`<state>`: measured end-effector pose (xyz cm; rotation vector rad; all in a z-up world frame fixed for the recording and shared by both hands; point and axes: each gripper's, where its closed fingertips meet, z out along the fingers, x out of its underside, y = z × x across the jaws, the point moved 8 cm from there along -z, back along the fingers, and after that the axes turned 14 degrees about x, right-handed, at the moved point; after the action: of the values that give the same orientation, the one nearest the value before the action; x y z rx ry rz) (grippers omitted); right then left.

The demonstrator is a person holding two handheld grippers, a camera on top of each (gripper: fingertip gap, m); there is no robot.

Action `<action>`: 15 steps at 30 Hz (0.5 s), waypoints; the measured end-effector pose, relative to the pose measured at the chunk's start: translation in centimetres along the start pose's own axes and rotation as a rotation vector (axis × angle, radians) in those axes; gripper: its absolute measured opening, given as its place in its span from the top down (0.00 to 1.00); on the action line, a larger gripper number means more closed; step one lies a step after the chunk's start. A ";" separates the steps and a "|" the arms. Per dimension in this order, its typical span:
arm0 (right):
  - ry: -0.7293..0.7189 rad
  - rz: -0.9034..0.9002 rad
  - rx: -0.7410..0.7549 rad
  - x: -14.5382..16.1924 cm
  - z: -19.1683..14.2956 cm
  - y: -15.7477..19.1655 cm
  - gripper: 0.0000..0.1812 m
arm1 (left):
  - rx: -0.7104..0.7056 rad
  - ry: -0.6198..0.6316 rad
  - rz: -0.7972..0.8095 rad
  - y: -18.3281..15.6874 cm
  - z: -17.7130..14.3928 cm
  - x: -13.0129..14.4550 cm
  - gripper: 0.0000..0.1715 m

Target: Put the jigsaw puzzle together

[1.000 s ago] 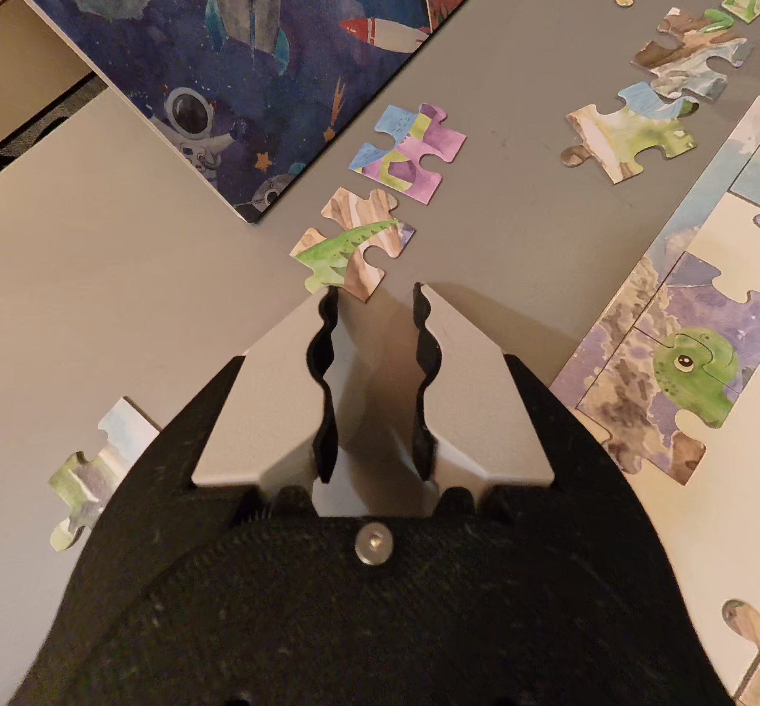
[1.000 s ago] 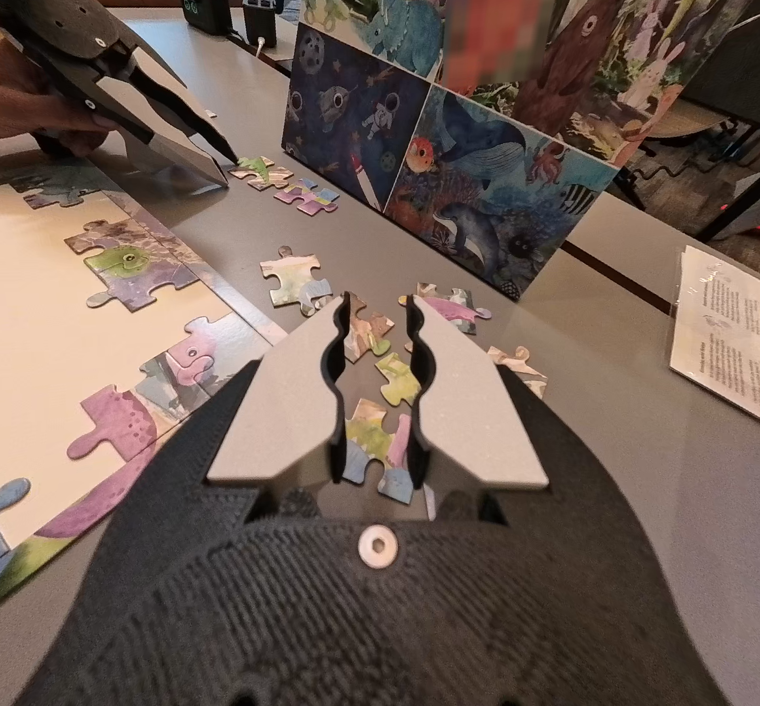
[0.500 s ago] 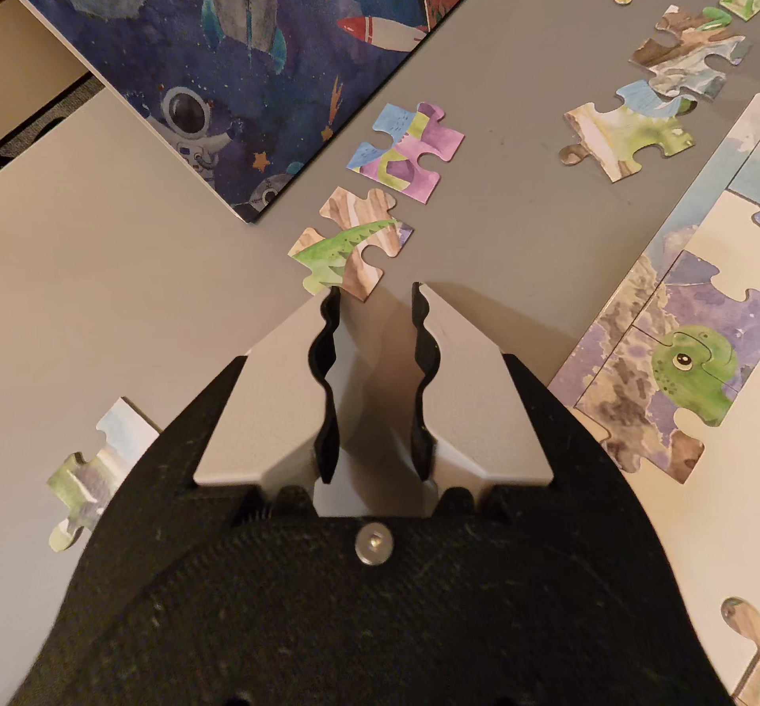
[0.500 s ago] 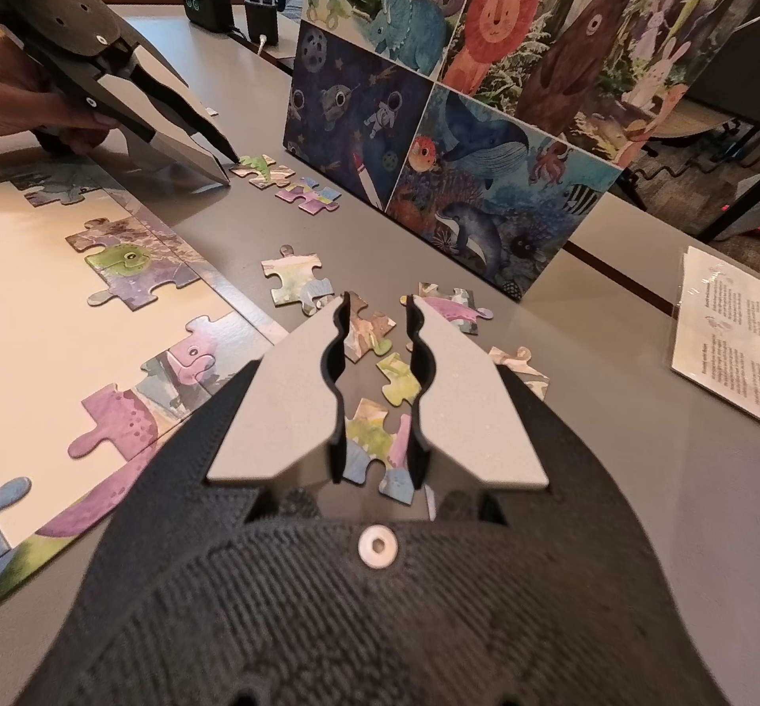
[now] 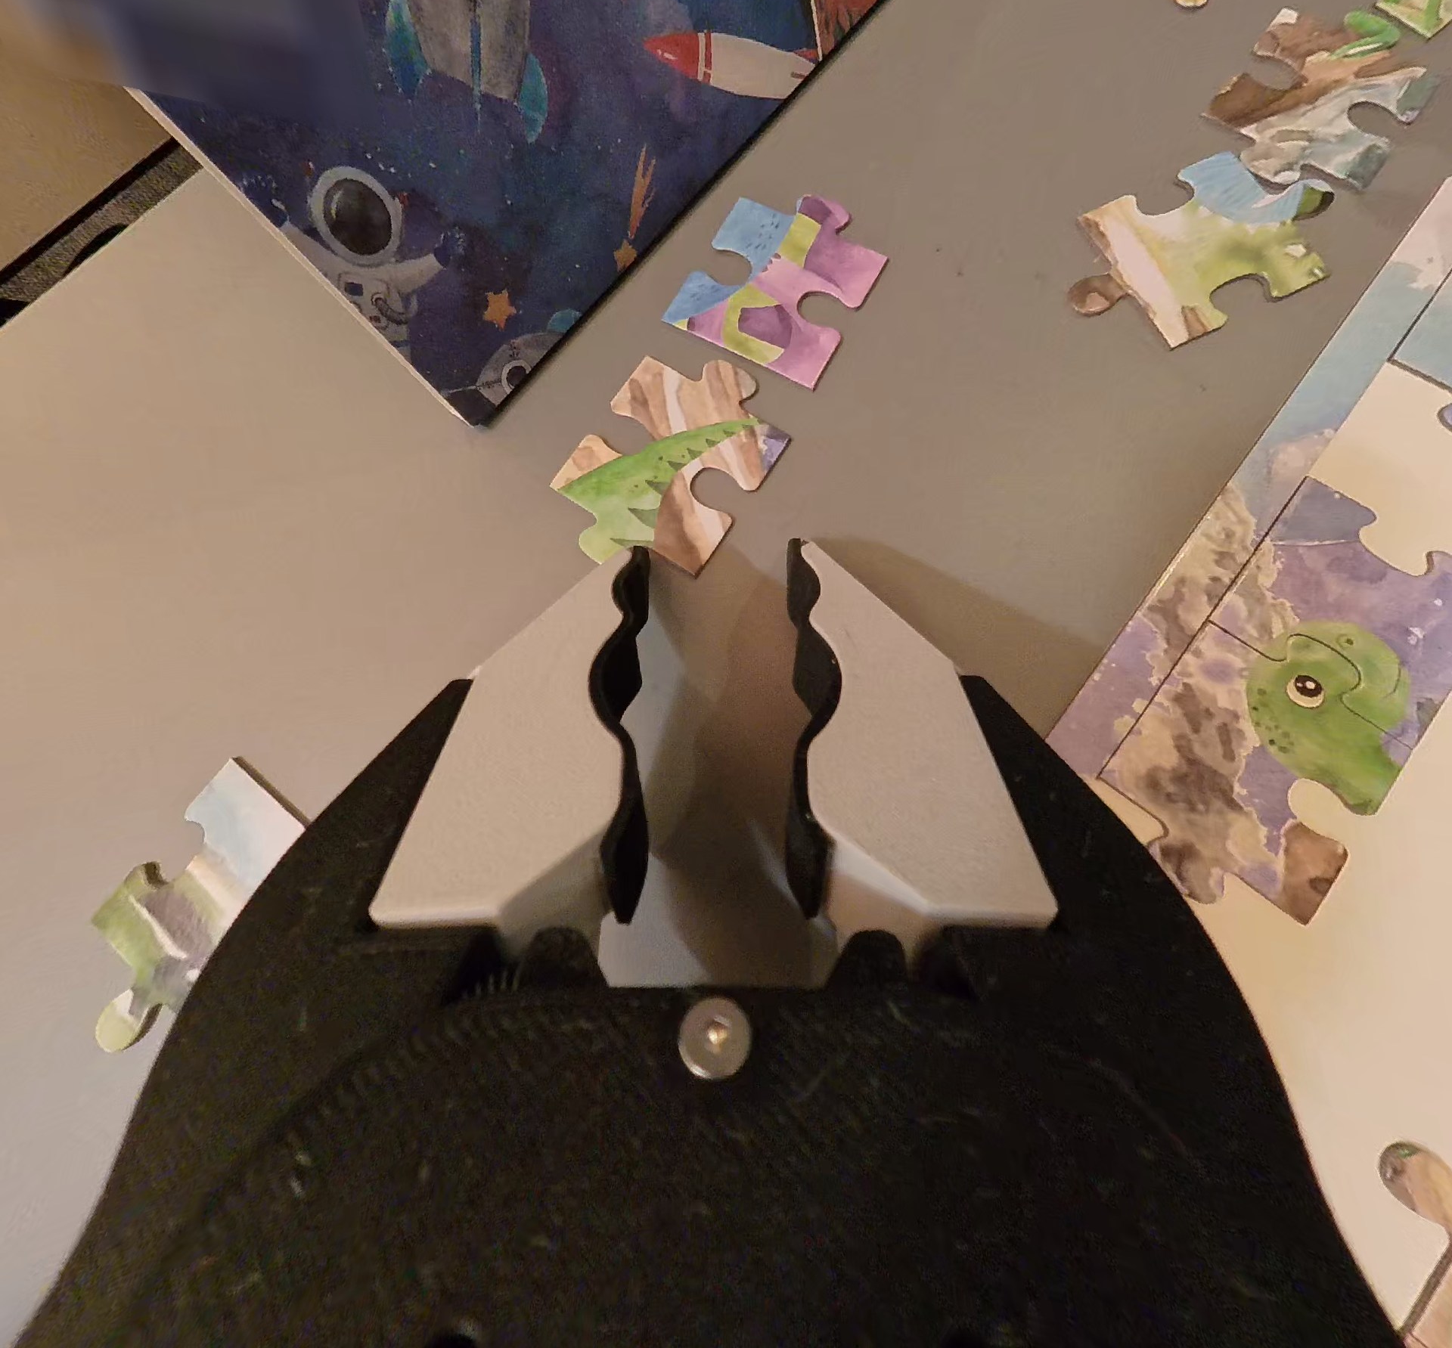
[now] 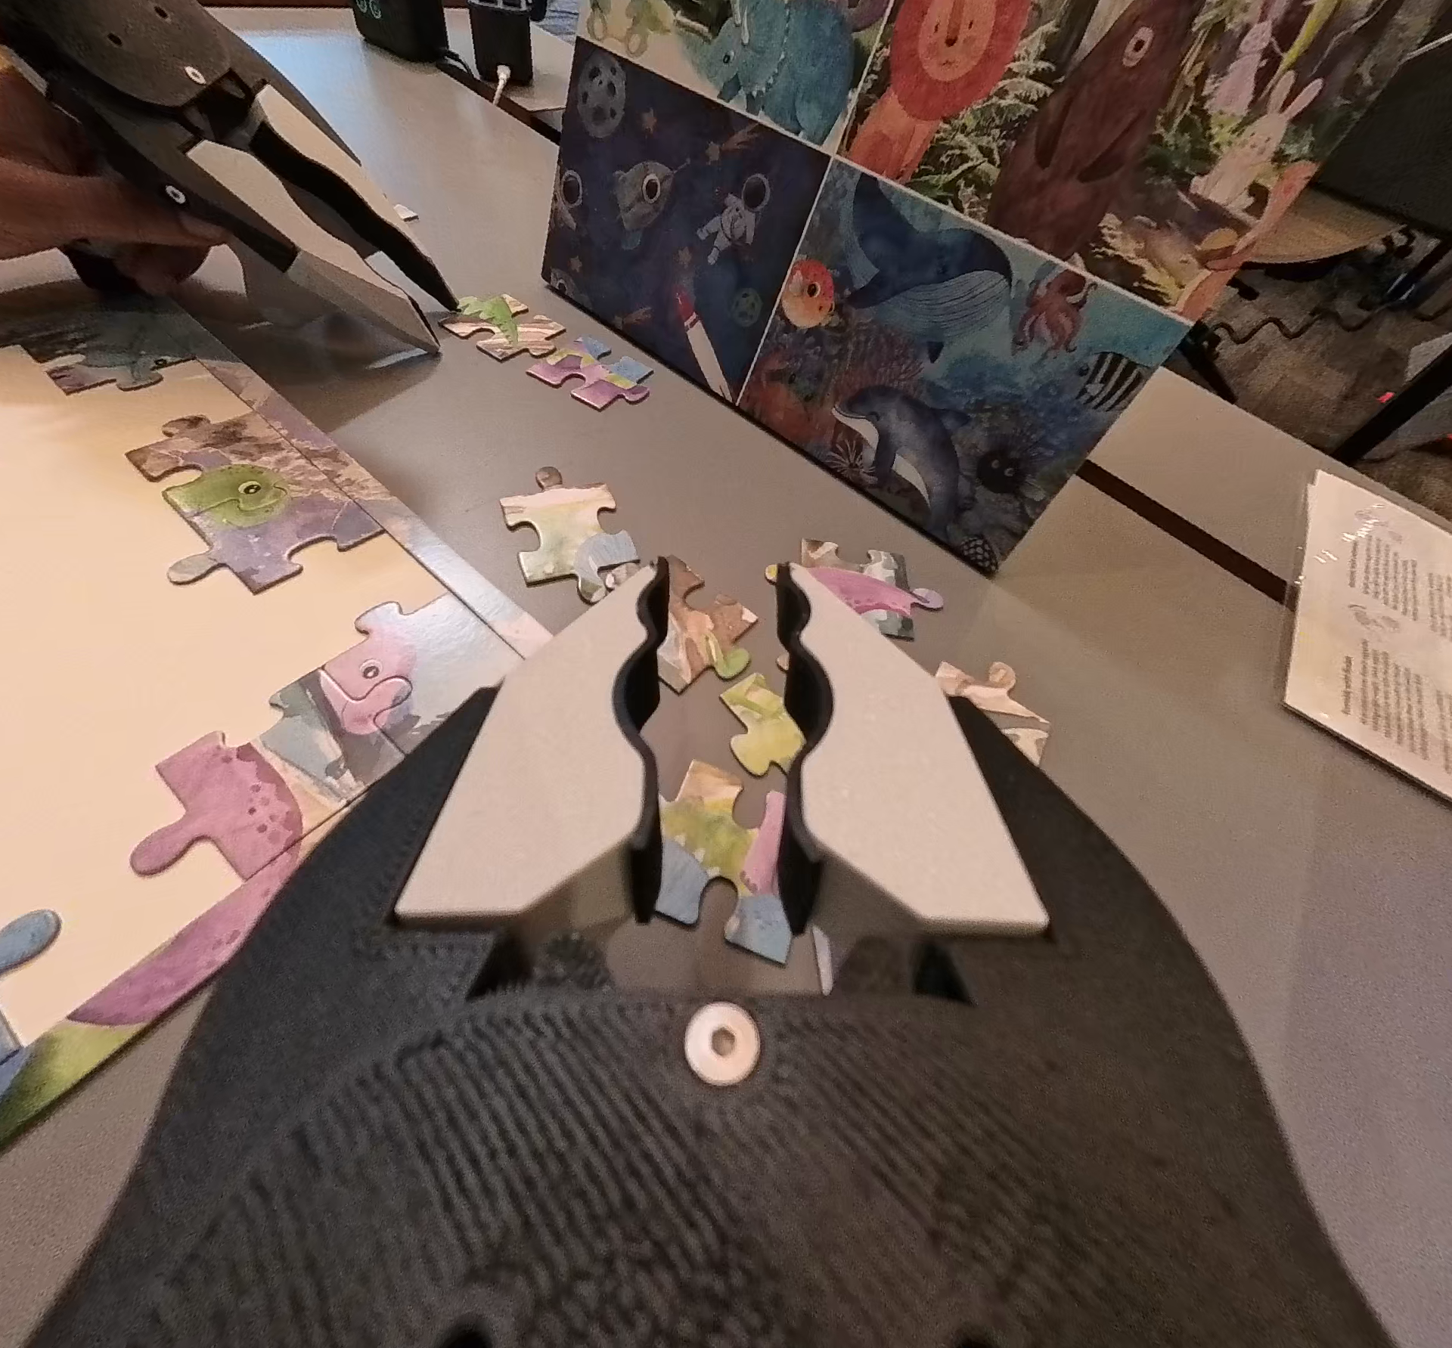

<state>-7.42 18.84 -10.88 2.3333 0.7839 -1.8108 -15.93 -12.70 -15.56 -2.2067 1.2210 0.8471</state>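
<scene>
Two grippers are working over the grey table (image 5: 982, 156). The left gripper (image 5: 716, 552) is standing with its jaws parted and empty, tips lowered to the table; its left fingertip is sitting at the near edge of the green-tailed piece (image 5: 676, 466), though contact cannot be confirmed. One purple-and-blue piece (image 5: 778, 289) is lying just beyond it. The right gripper (image 6: 721, 573) is hovering with its jaws parted, holding nothing, above a cluster of six loose pieces; the yellow-green piece (image 6: 760, 723) is showing between its fingers. The puzzle board (image 6: 102, 603), partly filled, is lying to its left. One picture box (image 6: 903, 156) is standing behind the pieces.
</scene>
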 end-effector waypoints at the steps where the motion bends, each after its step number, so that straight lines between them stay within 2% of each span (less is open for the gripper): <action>1: 0.000 0.000 -0.001 0.0 0.0 0.0 0.86 | 0.000 0.000 0.000 0.0 0.0 0.0 0.79; 15: 0.005 0.000 -0.005 0.1 0.1 0.1 0.86 | 0.001 0.000 -0.001 0.0 0.0 0.0 0.79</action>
<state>-7.47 18.74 -11.03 2.3354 0.7873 -1.8021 -15.96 -12.73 -15.55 -2.2064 1.2201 0.8463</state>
